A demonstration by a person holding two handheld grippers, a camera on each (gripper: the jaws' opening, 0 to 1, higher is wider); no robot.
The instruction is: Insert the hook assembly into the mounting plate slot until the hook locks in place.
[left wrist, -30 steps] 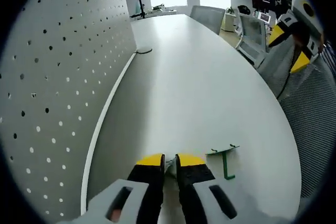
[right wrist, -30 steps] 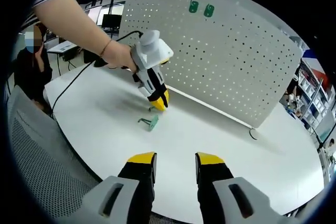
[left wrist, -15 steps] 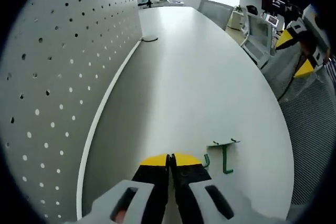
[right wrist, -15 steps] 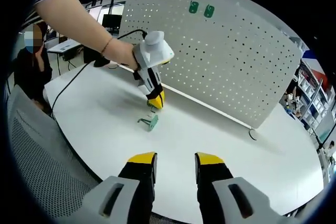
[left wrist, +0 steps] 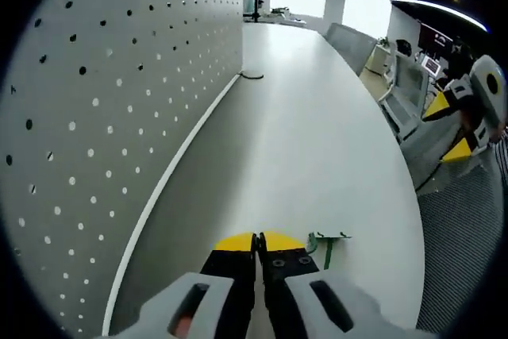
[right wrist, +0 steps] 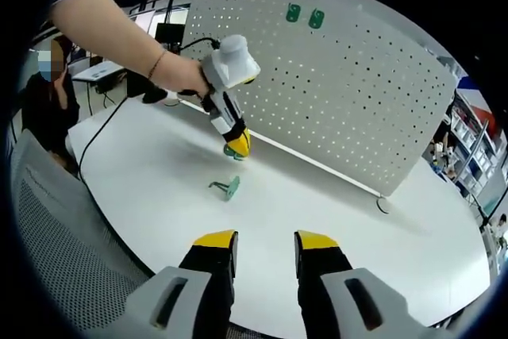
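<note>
At the far left of the right gripper view a person's hand (right wrist: pixel 176 77) holds the left gripper (right wrist: pixel 239 145). It has risen off the white table (right wrist: pixel 341 204) since a second ago, when its tips were pressed down beside the parts lying there. Its tongs were a crack apart then; in the left gripper view they are now pinched tight together (left wrist: pixel 259 241). The right gripper view shows a small green piece (right wrist: pixel 229 151) caught in their tips and lifted clear of the surface. So the pick looks done and the carry toward the board begun. Just right of and nearer than that, the second green hook (right wrist: pixel 228 187) lies flat on the table where it was, untouched; the left gripper view shows it just right of the closed tips (left wrist: pixel 328 245). Further right and behind stands the white pegboard (right wrist: pixel 357 93), with two green mounts (right wrist: pixel 294 12) fixed near its top edge, well above the held piece; nothing has been inserted yet. Nearest, at the bottom, the right gripper (right wrist: pixel 255 245) hangs over the table's near edge, tongs wide apart and empty, unmoved over the last second.
</note>
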